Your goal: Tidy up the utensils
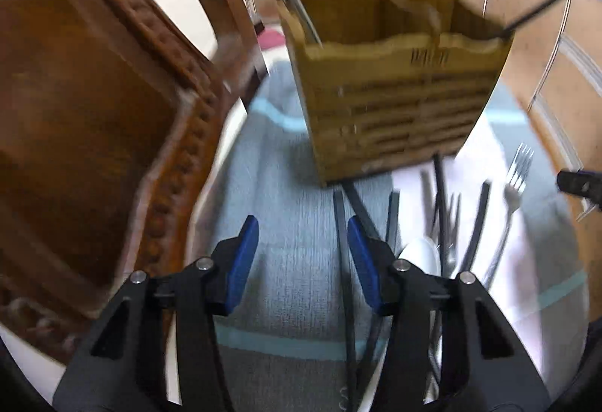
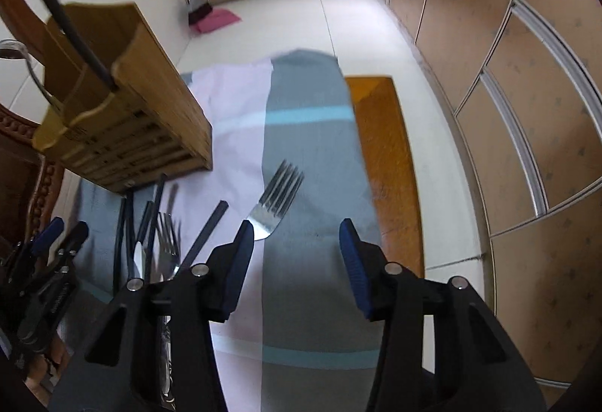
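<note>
White tabletop [image 2: 376, 35] bears gray-striped cloth [image 2: 312, 133], fork [image 2: 276, 203].

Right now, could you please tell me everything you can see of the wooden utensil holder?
The holder is a light, bamboo-looking box with a wavy front rim, horizontal slots across its front face and a small barcode label near the top. Inner dividers split it into compartments. It stands on the cloth, though both fisheye views make it look tilted. A black chopstick and a metal utensil's handle stick out of it. More chopsticks and forks lie on the cloth just in front. Neither claw touches it.
</note>
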Action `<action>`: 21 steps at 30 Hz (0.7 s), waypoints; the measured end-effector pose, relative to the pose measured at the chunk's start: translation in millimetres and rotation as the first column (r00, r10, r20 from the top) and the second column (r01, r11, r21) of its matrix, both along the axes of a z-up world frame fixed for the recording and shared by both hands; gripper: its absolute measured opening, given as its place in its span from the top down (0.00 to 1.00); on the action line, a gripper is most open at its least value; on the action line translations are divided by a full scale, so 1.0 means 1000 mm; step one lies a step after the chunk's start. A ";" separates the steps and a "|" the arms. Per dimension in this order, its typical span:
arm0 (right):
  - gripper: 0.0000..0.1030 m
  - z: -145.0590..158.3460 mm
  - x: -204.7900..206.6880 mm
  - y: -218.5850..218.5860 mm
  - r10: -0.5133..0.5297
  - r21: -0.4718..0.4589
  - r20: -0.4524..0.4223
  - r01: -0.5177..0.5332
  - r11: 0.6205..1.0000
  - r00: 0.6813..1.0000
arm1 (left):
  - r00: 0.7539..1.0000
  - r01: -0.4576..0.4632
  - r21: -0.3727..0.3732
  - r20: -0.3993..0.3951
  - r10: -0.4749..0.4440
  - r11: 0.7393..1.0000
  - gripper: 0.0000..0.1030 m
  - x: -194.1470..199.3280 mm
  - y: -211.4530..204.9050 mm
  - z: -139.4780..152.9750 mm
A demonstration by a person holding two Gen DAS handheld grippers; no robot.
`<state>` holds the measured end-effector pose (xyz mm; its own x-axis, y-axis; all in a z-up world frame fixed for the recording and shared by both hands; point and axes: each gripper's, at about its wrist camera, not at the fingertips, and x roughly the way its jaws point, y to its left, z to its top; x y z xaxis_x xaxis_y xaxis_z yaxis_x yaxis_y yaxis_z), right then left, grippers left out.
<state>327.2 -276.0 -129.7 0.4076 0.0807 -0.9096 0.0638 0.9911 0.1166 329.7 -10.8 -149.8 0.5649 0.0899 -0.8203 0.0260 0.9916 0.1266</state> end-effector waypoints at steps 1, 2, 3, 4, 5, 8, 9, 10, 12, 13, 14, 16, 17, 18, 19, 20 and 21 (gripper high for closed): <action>0.53 -0.002 0.002 -0.001 -0.008 0.006 -0.009 0.008 1.000 1.000 | 1.000 0.004 0.003 -0.031 -0.004 1.000 0.52 0.003 -0.002 -0.007; 0.53 -0.005 0.007 -0.003 -0.019 0.018 -0.025 0.019 1.000 1.000 | 0.999 0.005 0.007 -0.052 -0.004 1.000 0.52 0.005 -0.004 -0.012; 0.53 -0.006 0.010 -0.003 -0.025 0.028 -0.036 0.026 0.999 0.999 | 0.997 0.007 0.013 -0.079 -0.006 1.000 0.52 0.008 -0.005 -0.018; 0.53 -0.011 0.016 -0.004 -0.032 0.043 -0.055 0.034 0.999 0.998 | 0.995 0.011 0.013 -0.097 -0.009 1.000 0.52 0.009 -0.006 -0.023; 0.53 -0.016 0.022 -0.005 -0.038 0.055 -0.073 0.042 0.998 0.997 | 0.994 0.010 0.011 -0.110 -0.009 1.000 0.52 0.010 -0.006 -0.026; 0.53 -0.030 0.037 -0.006 -0.068 0.067 -0.105 0.075 0.995 0.992 | 0.991 0.009 -0.015 -0.131 -0.011 1.000 0.63 0.009 -0.003 -0.031; 0.53 -0.034 0.040 -0.005 -0.064 0.077 -0.106 0.073 0.994 0.992 | 0.991 0.009 -0.021 -0.136 -0.011 1.000 0.69 0.009 -0.002 -0.032; 0.53 -0.036 0.043 -0.004 -0.060 0.080 -0.108 0.068 0.994 0.992 | 0.990 0.007 -0.023 -0.141 -0.010 1.000 0.74 0.009 -0.001 -0.034; 0.53 -0.038 0.048 0.002 -0.044 0.083 -0.097 0.052 0.995 0.994 | 0.989 0.005 -0.029 -0.147 -0.010 1.000 0.79 0.009 0.001 -0.036; 0.53 -0.039 0.050 0.004 -0.038 0.074 -0.091 0.045 0.996 0.995 | 0.989 0.009 -0.030 -0.148 -0.013 1.000 0.83 0.009 0.000 -0.037; 0.53 -0.039 0.052 0.007 -0.031 0.063 -0.085 0.037 0.997 0.996 | 0.989 0.012 -0.029 -0.149 -0.016 1.000 0.85 0.010 -0.001 -0.036; 0.59 -0.040 0.055 0.012 -0.016 0.053 -0.072 0.020 0.998 0.997 | 0.988 0.010 -0.031 -0.153 -0.015 0.999 0.88 0.009 -0.002 -0.037; 0.73 -0.040 0.055 0.014 -0.011 0.040 -0.069 0.014 0.999 0.998 | 0.988 0.008 -0.035 -0.154 -0.013 0.999 0.89 0.004 0.001 -0.038; 0.76 -0.039 0.054 0.016 -0.002 0.026 -0.062 0.003 1.000 0.998 | 0.987 0.003 -0.045 -0.159 -0.010 0.999 0.91 0.002 0.001 -0.037; 0.80 -0.038 0.054 0.017 0.005 0.029 -0.055 -0.004 1.000 0.998 | 0.986 0.002 -0.056 -0.163 -0.011 0.998 0.93 0.001 0.002 -0.037; 0.85 -0.035 0.053 0.018 0.019 0.048 -0.046 -0.016 0.999 0.999 | 0.986 0.001 -0.058 -0.164 -0.011 0.998 0.93 -0.006 0.001 -0.037; 0.91 -0.034 0.054 0.019 0.026 0.056 -0.047 -0.024 0.998 0.999 | 0.986 0.001 -0.058 -0.165 -0.010 0.998 0.93 -0.009 0.003 -0.039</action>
<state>380.8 -257.4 -163.7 0.3615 0.1408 -0.9217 0.0460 0.9846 0.1684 320.5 -8.2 -188.9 0.4220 0.0368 -0.9059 0.0474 0.9969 0.0625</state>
